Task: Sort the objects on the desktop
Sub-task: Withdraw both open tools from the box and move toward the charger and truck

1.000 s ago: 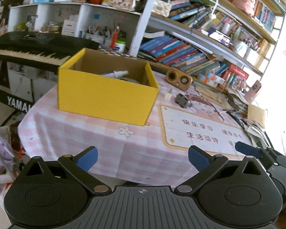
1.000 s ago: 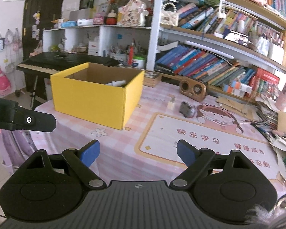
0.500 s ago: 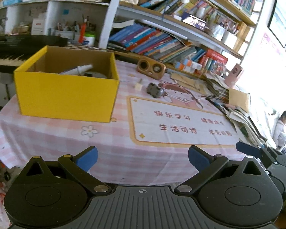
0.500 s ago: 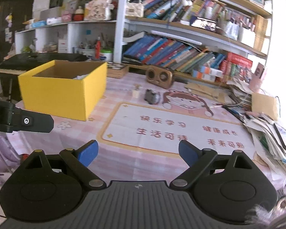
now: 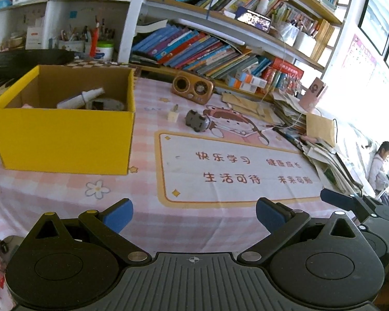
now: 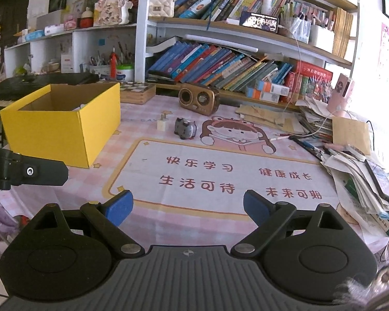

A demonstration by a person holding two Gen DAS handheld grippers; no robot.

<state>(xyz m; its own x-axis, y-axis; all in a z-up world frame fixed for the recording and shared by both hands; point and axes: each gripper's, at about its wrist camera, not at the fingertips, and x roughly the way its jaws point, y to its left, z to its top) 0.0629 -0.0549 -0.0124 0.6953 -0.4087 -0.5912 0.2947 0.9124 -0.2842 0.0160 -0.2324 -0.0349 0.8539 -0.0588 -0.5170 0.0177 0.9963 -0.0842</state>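
Both grippers hang over the near edge of the table [image 5: 51, 189], apart from everything on it. The left gripper [image 5: 194, 213] stands released, its blue pads spread wide with only the pink checked cloth between them. The right gripper [image 6: 188, 207] is likewise released and empty, its jaws having just been opening a little further.

The left wrist view looks down into the yellow cardboard box [image 5: 64, 140] on the left of the table: a white spray bottle [image 5: 81, 98] lies tilted inside beside a round greyish object, possibly a roll of tape, though it is too small to tell. The right wrist view sees that box [image 6: 62, 127] from lower, so only a sliver of white shows above its rim. In return it shows the checkered wooden box [image 6: 137, 92] behind it.

Still out on the cloth, to the right of the box, sit a small cream plug-like block [image 5: 173, 115] and just beside it a small grey toy-like object [image 5: 197, 121], at the top edge of the printed desk mat [image 5: 233, 171]. Behind them stands a brown wooden speaker [image 5: 192, 89].

A black part of the left gripper juts into the right view's left edge, and the right gripper's blue tip shows at the left view's right edge. The paper stack [image 6: 358, 165] on the right is cut off. A person stands far right in the left view, washed out by glare.
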